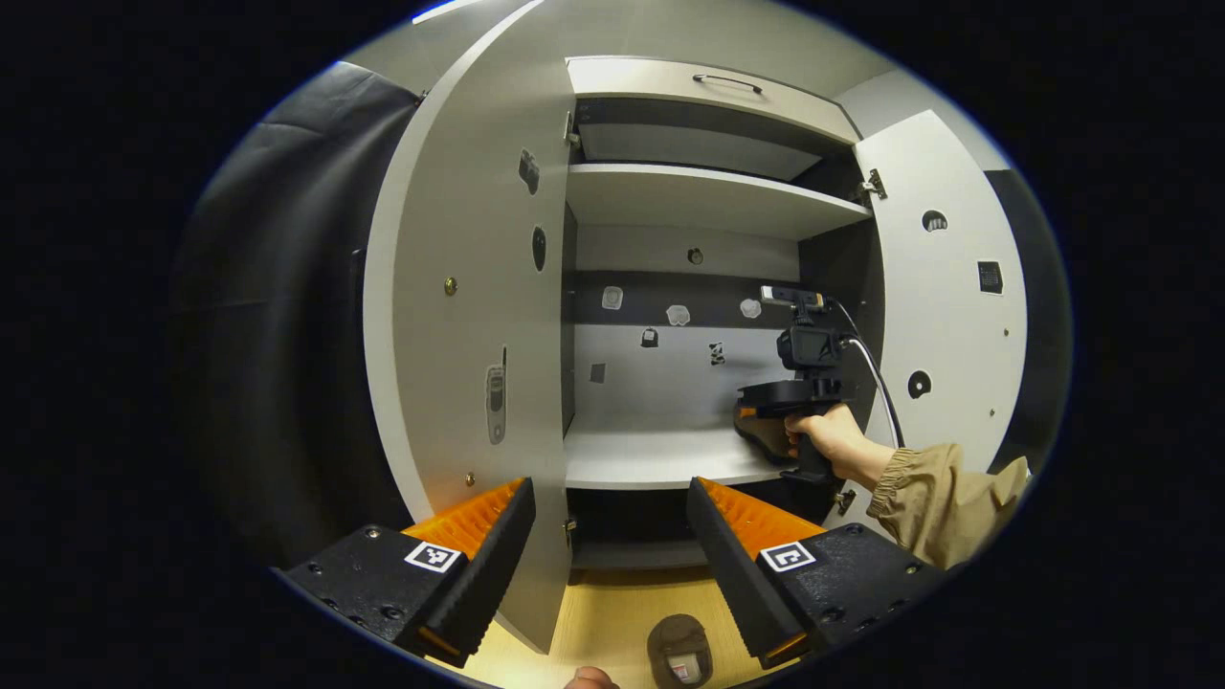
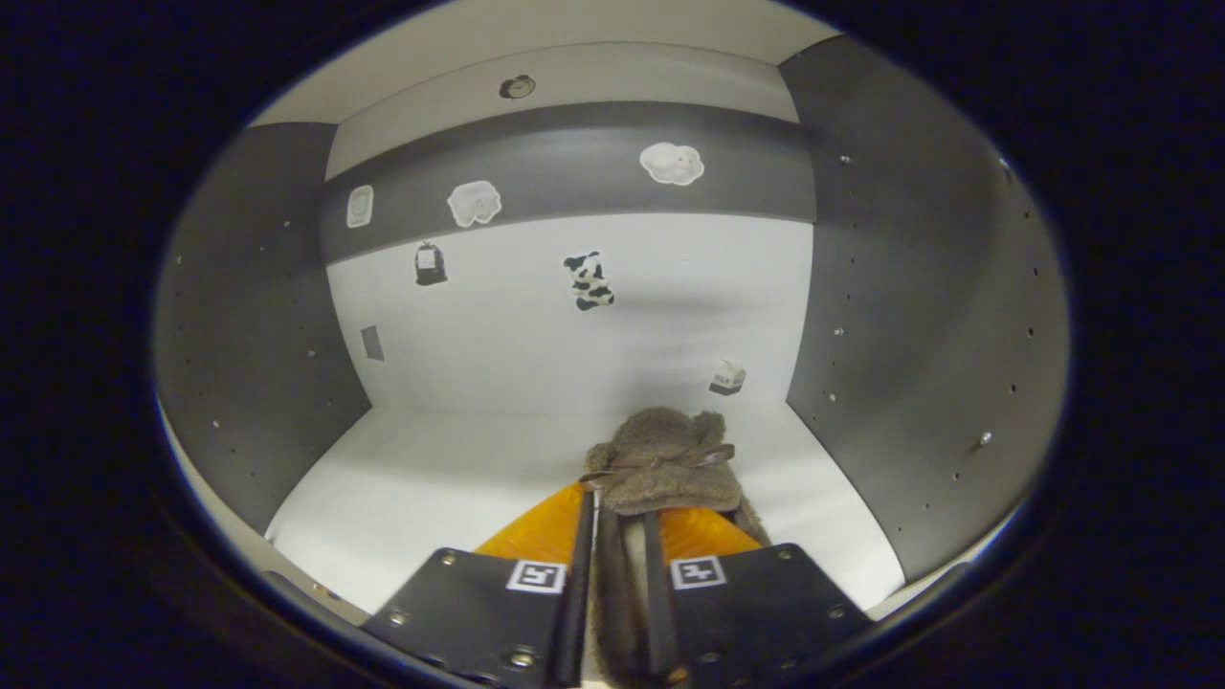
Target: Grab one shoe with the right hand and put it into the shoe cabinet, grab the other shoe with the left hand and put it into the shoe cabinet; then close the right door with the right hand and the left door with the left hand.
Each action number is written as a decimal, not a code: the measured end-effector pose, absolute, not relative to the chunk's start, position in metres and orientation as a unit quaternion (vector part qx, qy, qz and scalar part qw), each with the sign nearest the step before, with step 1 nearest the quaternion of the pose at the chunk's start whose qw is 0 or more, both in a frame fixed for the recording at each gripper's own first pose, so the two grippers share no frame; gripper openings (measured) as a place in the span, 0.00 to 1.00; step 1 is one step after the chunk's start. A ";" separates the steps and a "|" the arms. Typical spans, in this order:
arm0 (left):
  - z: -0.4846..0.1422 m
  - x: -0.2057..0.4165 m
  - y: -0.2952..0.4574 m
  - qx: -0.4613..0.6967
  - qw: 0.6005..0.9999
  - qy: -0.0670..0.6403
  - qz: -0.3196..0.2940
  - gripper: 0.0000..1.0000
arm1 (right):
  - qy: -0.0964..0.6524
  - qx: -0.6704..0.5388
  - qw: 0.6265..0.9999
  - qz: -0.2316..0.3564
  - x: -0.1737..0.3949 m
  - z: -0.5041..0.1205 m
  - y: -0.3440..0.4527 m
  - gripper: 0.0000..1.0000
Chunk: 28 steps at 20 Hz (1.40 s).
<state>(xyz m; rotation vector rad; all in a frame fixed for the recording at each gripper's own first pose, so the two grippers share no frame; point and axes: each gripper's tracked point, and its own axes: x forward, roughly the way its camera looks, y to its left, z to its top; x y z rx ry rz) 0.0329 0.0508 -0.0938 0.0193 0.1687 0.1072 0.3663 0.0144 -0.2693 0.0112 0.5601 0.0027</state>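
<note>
Clamped between the fingers of the right hand-held gripper, a furry brown shoe sits just ahead of it, over the white shelf inside the shoe cabinet. Spread wide and holding nothing, the left hand-held gripper hangs before the open left door; below it the other shoe lies on the floor.
</note>
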 end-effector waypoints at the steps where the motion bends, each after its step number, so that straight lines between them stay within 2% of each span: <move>1: -0.095 0.032 0.050 0.009 0.995 0.086 0.051 0.98 | 0.280 0.001 0.960 0.003 0.360 -0.267 0.014 0.33; 6: -0.111 0.028 0.042 0.005 0.994 0.102 0.037 0.96 | 0.257 -0.036 0.966 0.012 0.325 -0.235 0.014 0.35; 11: -0.146 0.022 0.030 0.011 0.991 0.135 0.015 0.98 | 0.200 -0.032 0.979 0.030 0.275 -0.169 0.023 0.35; 12: -0.155 0.021 0.027 0.010 0.989 0.145 0.011 0.98 | 0.187 -0.027 0.981 0.034 0.263 -0.154 0.025 0.31; 13: -0.165 0.020 0.026 0.009 0.988 0.155 0.007 0.98 | 0.170 -0.020 0.984 0.036 0.252 -0.136 0.027 0.35; 14: -0.177 0.018 0.024 0.009 0.986 0.167 0.004 0.98 | 0.152 -0.013 0.988 0.039 0.240 -0.118 0.029 0.31; 15: -0.190 0.016 0.024 0.011 0.983 0.181 0.000 0.98 | 0.136 -0.005 0.990 0.042 0.226 -0.100 0.031 0.35; 16: -0.202 0.014 0.024 0.013 0.981 0.194 -0.001 0.98 | 0.123 0.003 0.991 0.045 0.212 -0.085 0.032 0.31; 17: -0.216 0.012 0.025 0.014 0.978 0.206 -0.002 0.99 | 0.109 0.009 0.993 0.047 0.198 -0.070 0.033 0.34; 18: -0.230 0.009 0.025 0.016 0.976 0.219 -0.004 0.98 | 0.096 0.012 0.994 0.046 0.186 -0.057 0.030 0.31; 19: -0.245 0.006 0.025 0.015 0.973 0.232 -0.006 0.98 | 0.085 0.011 0.995 0.044 0.174 -0.045 0.027 0.34; 20: -0.259 0.004 0.024 0.011 0.969 0.247 -0.010 0.98 | 0.076 0.010 0.996 0.043 0.162 -0.036 0.023 0.31; 21: -0.274 0.002 0.021 0.008 0.965 0.262 -0.016 0.98 | 0.069 0.008 0.997 0.040 0.151 -0.028 0.019 0.34; 25: -0.336 -0.010 0.010 0.010 0.944 0.326 -0.046 0.99 | 0.044 -0.002 0.999 0.029 0.111 -0.003 0.005 0.34; 26: -0.352 -0.016 0.010 0.009 0.937 0.346 -0.049 0.99 | 0.040 -0.005 0.999 0.027 0.101 0.002 0.003 0.39; 28: -0.384 -0.027 0.007 -0.001 0.923 0.381 -0.055 0.99 | 0.033 -0.012 0.999 0.022 0.085 0.011 -0.004 0.38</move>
